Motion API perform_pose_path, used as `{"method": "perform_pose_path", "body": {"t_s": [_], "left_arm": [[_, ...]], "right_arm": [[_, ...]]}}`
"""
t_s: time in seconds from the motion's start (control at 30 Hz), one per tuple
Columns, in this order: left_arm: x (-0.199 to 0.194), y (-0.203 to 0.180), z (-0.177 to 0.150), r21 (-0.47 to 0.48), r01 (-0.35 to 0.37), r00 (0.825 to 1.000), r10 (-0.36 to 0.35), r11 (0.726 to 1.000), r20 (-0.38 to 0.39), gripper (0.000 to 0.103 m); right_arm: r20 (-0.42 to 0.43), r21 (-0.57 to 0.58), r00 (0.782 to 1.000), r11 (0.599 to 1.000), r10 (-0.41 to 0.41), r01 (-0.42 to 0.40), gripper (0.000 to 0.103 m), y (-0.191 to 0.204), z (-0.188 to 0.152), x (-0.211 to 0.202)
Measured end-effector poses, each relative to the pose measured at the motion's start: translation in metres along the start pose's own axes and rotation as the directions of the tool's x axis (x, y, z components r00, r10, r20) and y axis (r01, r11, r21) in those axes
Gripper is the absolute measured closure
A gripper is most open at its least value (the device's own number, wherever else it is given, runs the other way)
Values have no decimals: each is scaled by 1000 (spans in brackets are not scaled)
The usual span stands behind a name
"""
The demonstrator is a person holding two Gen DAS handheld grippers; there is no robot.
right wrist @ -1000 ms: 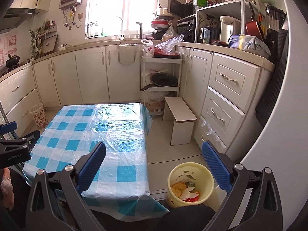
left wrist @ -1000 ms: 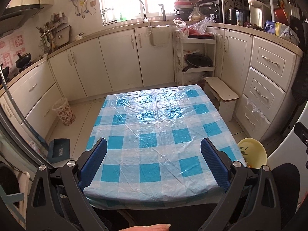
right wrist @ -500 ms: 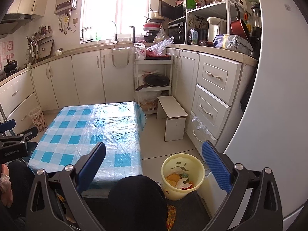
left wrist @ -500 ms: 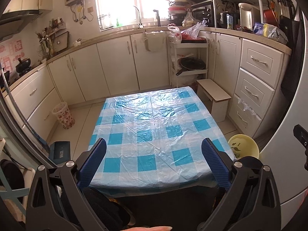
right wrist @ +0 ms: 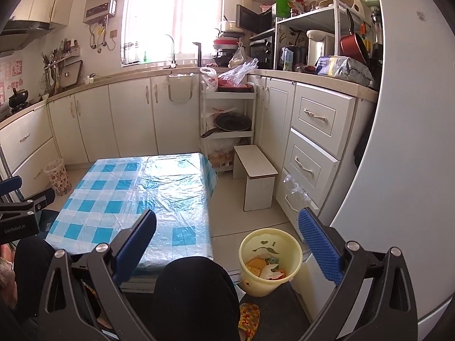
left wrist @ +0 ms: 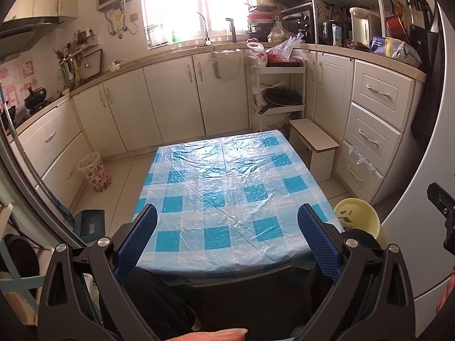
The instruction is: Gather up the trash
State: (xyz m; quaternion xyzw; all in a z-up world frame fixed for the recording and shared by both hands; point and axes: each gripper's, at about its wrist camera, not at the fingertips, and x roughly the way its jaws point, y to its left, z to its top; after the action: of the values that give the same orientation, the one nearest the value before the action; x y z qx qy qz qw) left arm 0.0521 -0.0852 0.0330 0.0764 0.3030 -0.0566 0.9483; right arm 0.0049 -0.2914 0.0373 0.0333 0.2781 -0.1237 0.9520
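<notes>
A low table with a blue-and-white checked plastic cloth [left wrist: 227, 187] stands in the kitchen; it also shows in the right wrist view [right wrist: 136, 196]. I see no trash on its top. A yellow waste bin [right wrist: 268, 258] with scraps inside stands on the floor right of the table; its rim shows in the left wrist view [left wrist: 357, 216]. My left gripper [left wrist: 227, 221] is open and empty, held back from the table's near edge. My right gripper [right wrist: 227, 227] is open and empty, above the person's knee, left of the bin.
A small white stool [right wrist: 254, 176] and a shelf trolley [right wrist: 227, 125] stand beyond the bin. White cabinets [left wrist: 170, 102] line the walls. A patterned basket [left wrist: 95, 172] and a blue dustpan [left wrist: 89, 221] sit on the floor at left. A white fridge [right wrist: 412, 142] is at right.
Both grippers have pulled back and risen away from the table, so table and bin look smaller and farther. The person's knees have come into view. Both grippers stay open.
</notes>
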Motion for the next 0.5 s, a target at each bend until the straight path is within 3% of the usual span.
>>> {"method": "perform_pose_path", "body": {"t_s": [0.3,0.5], "left_arm": [[-5,6,-2,-9,3,1000,-3,1000,2,8],[-8,9,-4,11,-58,997,57,998,46,8]], "right_arm": [[-8,-9,1000,1000,6,-6,7,4,-1,0],[-15,-42,998,997,59,-60,7,26,3,12]]}}
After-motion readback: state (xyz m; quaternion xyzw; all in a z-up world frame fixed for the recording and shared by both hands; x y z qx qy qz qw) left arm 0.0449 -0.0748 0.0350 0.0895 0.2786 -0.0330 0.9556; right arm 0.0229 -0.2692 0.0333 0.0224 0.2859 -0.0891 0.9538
